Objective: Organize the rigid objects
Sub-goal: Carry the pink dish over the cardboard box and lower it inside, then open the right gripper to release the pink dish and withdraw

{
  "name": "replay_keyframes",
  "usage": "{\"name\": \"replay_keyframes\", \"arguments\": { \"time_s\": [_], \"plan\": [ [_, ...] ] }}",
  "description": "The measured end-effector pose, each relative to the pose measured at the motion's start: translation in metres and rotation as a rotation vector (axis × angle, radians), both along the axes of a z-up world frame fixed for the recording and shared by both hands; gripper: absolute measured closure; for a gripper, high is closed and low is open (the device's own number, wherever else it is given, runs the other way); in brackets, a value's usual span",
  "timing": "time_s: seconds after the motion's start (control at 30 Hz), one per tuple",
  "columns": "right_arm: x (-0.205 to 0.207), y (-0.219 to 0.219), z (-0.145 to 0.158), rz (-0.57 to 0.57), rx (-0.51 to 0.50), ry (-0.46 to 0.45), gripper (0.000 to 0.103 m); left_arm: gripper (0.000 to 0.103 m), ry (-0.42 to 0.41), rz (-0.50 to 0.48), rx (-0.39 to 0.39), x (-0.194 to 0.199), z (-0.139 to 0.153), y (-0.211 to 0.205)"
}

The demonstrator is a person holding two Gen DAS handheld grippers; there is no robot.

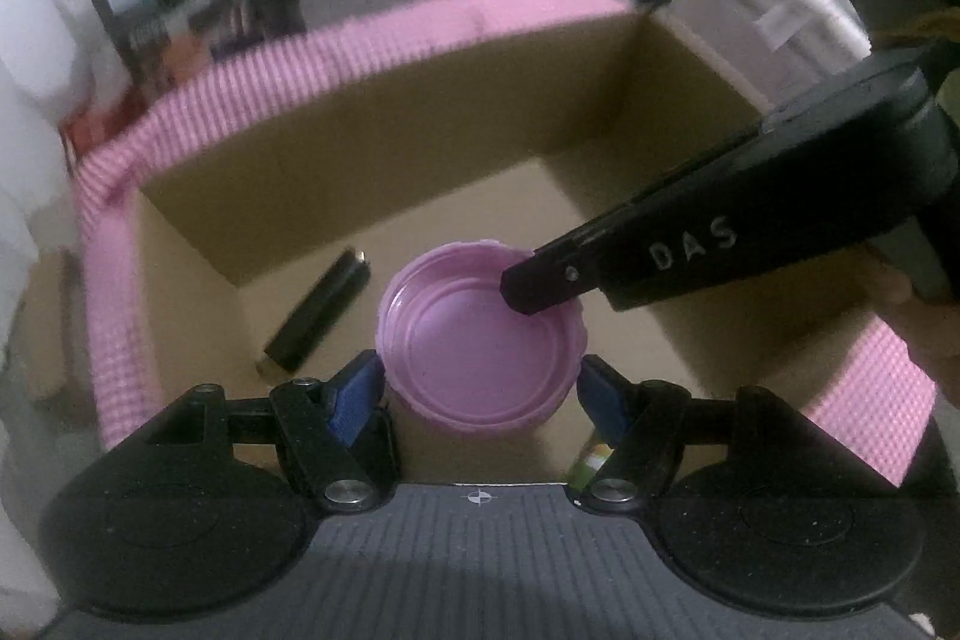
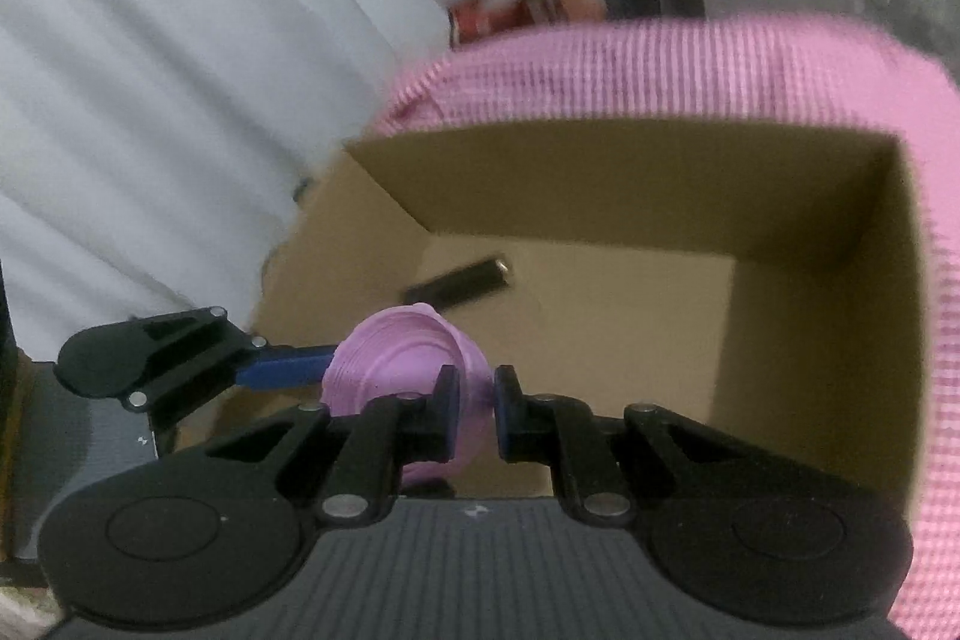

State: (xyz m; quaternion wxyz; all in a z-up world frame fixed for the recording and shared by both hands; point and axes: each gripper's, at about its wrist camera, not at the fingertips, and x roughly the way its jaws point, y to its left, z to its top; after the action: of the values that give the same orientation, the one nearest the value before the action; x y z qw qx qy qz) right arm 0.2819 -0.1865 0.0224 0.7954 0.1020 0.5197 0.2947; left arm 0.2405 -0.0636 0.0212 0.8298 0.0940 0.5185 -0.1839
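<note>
Both grippers held the pink plastic lid [image 1: 483, 340] over the open cardboard box [image 1: 372, 148], so the step in hand looked like placing it inside. The left gripper [image 1: 480, 388] clasped it across its width, blue pads on opposite sides; the right gripper [image 2: 477, 409] pinched its rim, jaws nearly together. The lid's hollow side faced up toward the left camera; being round, it had no long axis. Beyond the left fingertips a dark cylindrical object [image 1: 318, 313] lay on the box floor, pointing diagonally away. Next, lowering and letting go clear of that cylinder seemed called for.
</note>
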Motion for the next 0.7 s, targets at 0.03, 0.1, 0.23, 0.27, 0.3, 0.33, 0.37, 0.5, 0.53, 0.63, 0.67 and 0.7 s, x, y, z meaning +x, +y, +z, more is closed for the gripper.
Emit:
{"name": "replay_keyframes", "arguments": {
  "time_s": [0.03,0.1,0.23,0.27,0.3,0.33,0.37,0.5,0.53,0.63,0.67,0.7],
  "plan": [
    [0.008,0.003,-0.009,0.005,-0.01,0.025,0.09,0.032,0.021,0.006,0.002,0.001,-0.004,0.001],
    [0.02,0.008,-0.025,0.013,-0.028,0.064,0.09,0.033,0.062,0.012,0.017,0.015,-0.015,0.001],
    [0.036,0.017,-0.047,0.028,-0.064,0.109,0.09,0.032,0.107,0.024,0.045,0.025,-0.03,-0.002],
    [0.038,0.019,-0.05,0.032,-0.071,0.116,0.091,0.032,0.114,0.024,0.048,0.027,-0.032,-0.003],
    [0.04,0.021,-0.054,0.035,-0.079,0.118,0.091,0.032,0.117,0.025,0.048,0.029,-0.034,-0.002],
    [0.041,0.023,-0.056,0.039,-0.089,0.117,0.089,0.032,0.117,0.029,0.048,0.029,-0.035,-0.002],
    [0.042,0.024,-0.058,0.042,-0.1,0.115,0.089,0.032,0.117,0.035,0.047,0.029,-0.035,-0.002],
    [0.047,0.026,-0.061,0.044,-0.097,0.12,0.087,0.031,0.104,0.051,0.032,0.028,-0.03,0.001],
    [0.046,0.024,-0.059,0.038,-0.099,0.117,0.087,0.03,0.092,0.051,0.031,0.028,-0.028,0.001],
    [0.043,0.019,-0.048,0.029,-0.095,0.084,0.086,0.028,0.038,0.052,0.024,0.016,-0.013,0.002],
    [0.039,0.015,-0.042,0.023,-0.088,0.071,0.086,0.028,0.014,0.054,0.018,0.011,-0.006,0.003],
    [0.036,0.011,-0.036,0.016,-0.077,0.059,0.086,0.027,-0.013,0.055,0.009,0.004,0.003,0.004]
  ]
}}
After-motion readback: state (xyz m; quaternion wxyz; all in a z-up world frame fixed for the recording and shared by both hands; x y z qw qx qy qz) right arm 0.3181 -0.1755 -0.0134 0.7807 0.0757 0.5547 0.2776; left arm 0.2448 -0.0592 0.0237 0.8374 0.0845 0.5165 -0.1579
